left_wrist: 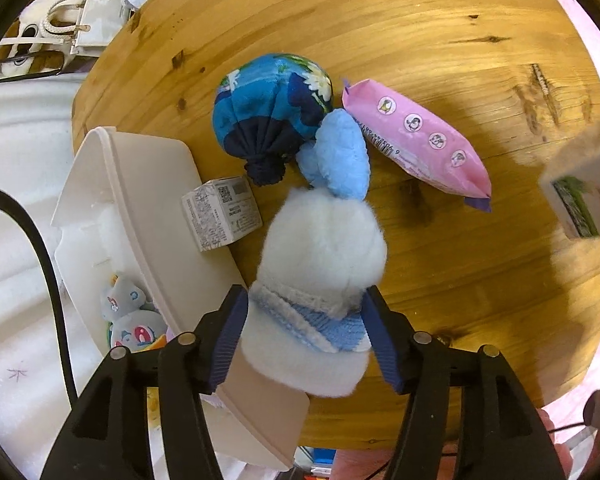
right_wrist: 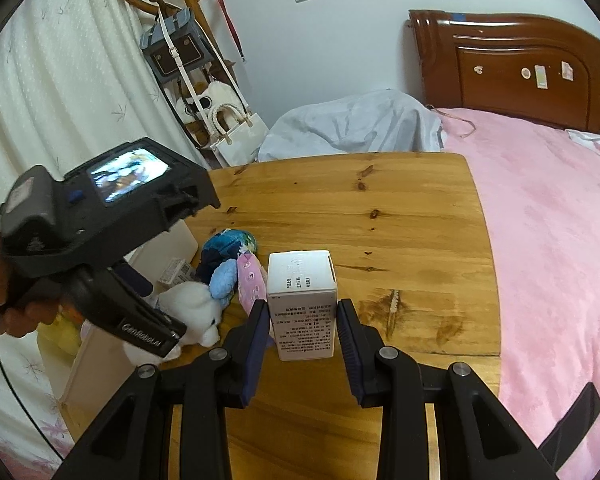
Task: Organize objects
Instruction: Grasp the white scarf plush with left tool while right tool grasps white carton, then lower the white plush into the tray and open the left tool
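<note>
Loosely, our left fingers (left_wrist: 304, 332) flanked the plush (left_wrist: 320, 272) at the worktop (left_wrist: 440, 40) edge; right fingers (right_wrist: 303, 340) clamped the box (right_wrist: 302, 300); plush could tumble.

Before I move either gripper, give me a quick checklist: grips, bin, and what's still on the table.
1. White box held in right gripper, lifted off the table: ok.
2. White plush sits inside the left gripper: ok.
3. Left gripper actually squeezing the plush: cannot tell.
4. Bin open, with room beside the grey toy: ok.
5. Table sorted: not ok; blue ball, pink pack and small printed box remain.
</note>
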The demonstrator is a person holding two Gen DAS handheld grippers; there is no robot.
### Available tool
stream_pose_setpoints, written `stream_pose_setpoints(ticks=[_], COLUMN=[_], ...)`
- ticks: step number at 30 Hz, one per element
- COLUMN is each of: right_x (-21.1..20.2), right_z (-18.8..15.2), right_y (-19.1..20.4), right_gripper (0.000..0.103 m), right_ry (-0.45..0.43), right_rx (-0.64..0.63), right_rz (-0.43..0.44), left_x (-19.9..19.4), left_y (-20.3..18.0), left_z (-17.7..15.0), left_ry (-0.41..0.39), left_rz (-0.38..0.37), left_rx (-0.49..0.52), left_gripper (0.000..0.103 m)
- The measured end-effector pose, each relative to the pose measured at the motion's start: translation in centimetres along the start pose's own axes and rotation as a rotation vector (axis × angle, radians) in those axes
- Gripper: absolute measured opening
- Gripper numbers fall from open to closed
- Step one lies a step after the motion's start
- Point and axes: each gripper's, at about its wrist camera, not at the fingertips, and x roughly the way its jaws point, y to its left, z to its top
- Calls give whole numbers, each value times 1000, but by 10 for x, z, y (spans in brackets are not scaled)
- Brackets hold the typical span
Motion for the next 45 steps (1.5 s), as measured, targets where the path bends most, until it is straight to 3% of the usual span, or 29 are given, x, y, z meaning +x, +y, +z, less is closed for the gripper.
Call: stream_pose_setpoints(ticks=[13, 26, 35, 39, 42, 45], right_x=[-18, -25, -30, -31, -34, -37], right_z=[-9, -10, -9, -11, -12, -11], right_y=[3, 25, 49, 59, 69, 77], right_gripper=[35, 35, 35, 35, 35, 35], right_ry=[13, 40, 50, 49, 50, 46], right_rx=[-13, -69, -70, -60, -46, -45], right_rz=[-21, -65, -102, -118, -124, -120], left_x=[11, 5, -30, -61, -72, -99], left_y=[-16, -12, 0, -18, 2, -10], left_z=[13, 4, -16, -41, -52, -76], left_ry=[8, -37, -129, -191, -230, -262], left_rz=[52, 3, -83, -99, -109, -123], left_rx=[27, 73, 100, 98, 92, 70], left_gripper=[64, 57, 55, 55, 55, 55])
